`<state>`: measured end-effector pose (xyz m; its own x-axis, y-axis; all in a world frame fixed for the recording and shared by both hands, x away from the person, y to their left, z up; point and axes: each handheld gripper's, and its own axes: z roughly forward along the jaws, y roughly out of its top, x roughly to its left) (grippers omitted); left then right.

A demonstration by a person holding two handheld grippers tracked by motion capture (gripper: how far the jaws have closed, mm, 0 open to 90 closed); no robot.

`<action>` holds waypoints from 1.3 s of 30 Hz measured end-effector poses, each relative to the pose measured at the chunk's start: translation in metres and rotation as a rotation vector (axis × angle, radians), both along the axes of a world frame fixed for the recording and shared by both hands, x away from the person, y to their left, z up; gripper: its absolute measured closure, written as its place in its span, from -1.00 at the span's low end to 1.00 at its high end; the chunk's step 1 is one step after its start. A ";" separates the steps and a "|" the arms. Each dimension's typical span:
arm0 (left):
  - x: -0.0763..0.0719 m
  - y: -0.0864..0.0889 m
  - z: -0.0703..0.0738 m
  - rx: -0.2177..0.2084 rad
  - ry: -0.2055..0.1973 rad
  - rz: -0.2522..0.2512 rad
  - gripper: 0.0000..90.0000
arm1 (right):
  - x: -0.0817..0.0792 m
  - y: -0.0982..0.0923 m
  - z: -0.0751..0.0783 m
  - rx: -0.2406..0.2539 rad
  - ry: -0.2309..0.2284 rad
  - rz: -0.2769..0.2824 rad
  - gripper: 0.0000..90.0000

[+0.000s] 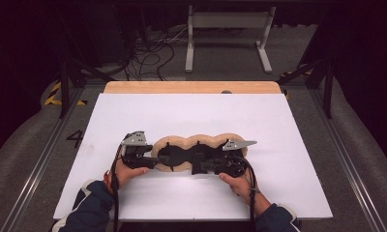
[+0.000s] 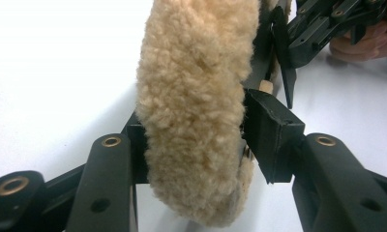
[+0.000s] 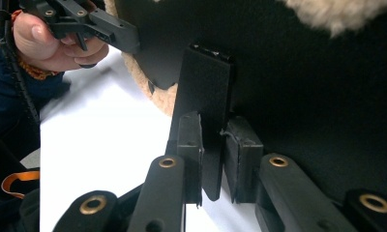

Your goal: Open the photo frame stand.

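Observation:
A tan fleece pad [image 1: 197, 141] with a black underside [image 1: 174, 155] lies on the white board [image 1: 191, 113], wavy along its far edge. My left gripper [image 1: 154, 162] is at its left end. In the left gripper view the gripper [image 2: 196, 145] is shut on the pad's fleece edge [image 2: 196, 92], one pad pressing on the black backing. My right gripper [image 1: 202, 165] reaches in from the right. In the right gripper view the gripper [image 3: 213, 150] is shut on a black tab [image 3: 206, 87] that sticks out from the pad's dark underside [image 3: 303, 87].
The white board covers a wooden tabletop [image 1: 191, 87] whose far edge shows. Behind the table stand a pale metal frame [image 1: 228, 29] and loose cables [image 1: 153, 53] on the floor. Metal rails [image 1: 37, 164] run along both sides.

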<state>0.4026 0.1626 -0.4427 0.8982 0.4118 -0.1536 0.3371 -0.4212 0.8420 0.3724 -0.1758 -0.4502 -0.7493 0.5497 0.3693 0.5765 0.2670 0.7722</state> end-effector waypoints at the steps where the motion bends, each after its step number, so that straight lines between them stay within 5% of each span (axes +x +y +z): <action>1: -0.001 0.000 0.001 0.004 -0.014 0.004 0.15 | 0.000 0.000 0.000 -0.002 -0.005 -0.001 0.75; 15: -0.015 -0.007 0.004 0.087 -0.176 0.057 0.14 | -0.003 0.004 0.005 -0.038 -0.046 -0.019 0.68; 39: -0.040 -0.012 0.003 0.155 -0.207 0.080 0.18 | -0.019 0.001 -0.004 -0.056 0.003 -0.020 0.73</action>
<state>0.3630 0.1508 -0.4399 0.8674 0.4874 0.1002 0.2025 -0.5297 0.8237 0.3539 -0.1748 -0.4542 -0.7372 0.5843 0.3393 0.5841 0.2987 0.7547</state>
